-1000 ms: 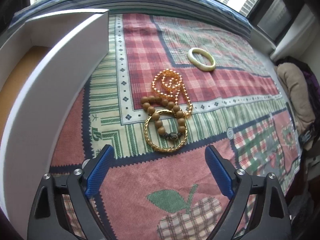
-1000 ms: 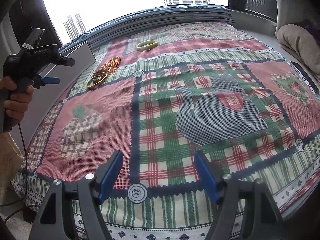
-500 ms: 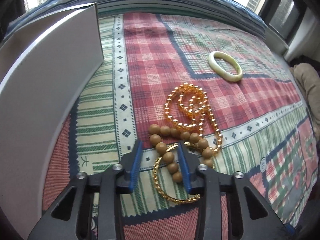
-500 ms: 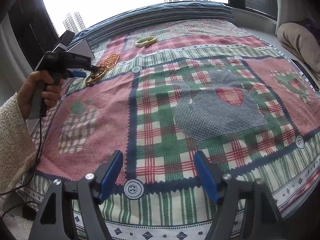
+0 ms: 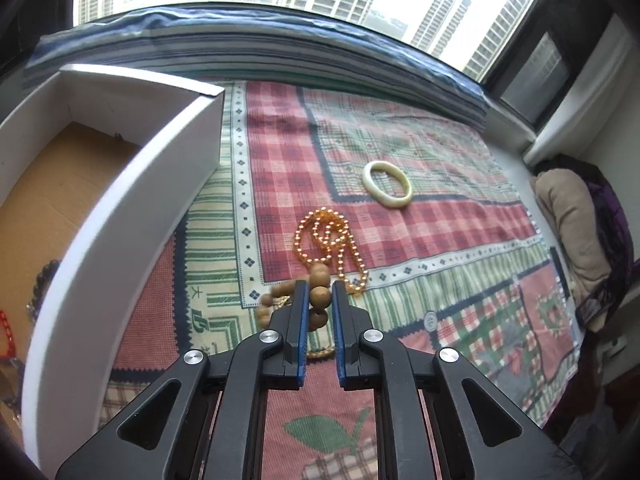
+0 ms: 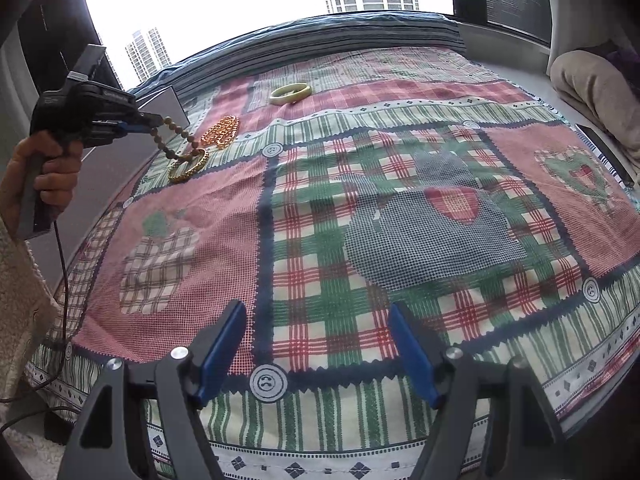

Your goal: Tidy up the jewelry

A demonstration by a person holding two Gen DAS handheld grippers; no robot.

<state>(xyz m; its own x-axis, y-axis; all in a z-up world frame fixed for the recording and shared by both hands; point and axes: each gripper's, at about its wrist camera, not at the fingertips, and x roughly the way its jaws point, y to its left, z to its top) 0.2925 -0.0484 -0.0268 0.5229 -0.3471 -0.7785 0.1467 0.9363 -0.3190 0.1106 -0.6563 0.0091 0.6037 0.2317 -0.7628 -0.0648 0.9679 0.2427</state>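
Wooden bead bracelet [image 5: 318, 294] is clenched between the blue pads of the left tool [image 5: 320, 300], one bead pinched and the rest of the strand hanging in a slack loop toward the patchwork bedspread [image 6: 360, 208]. Its low end is seen, from the right wrist view, lying through or against the gold bangle [image 6: 188, 166], so the bangle could be dragged or flung if the strand is carried off quickly; whether the two are actually hooked cannot be told. A single-bead pinch could also slip. The strand's long axis is judged to run from the pads down and away toward the bangle. The white box [image 5: 120, 208] is just beside, to the left. The right tool [image 6: 316, 344] is held released over the bedspread, nothing between its pads.
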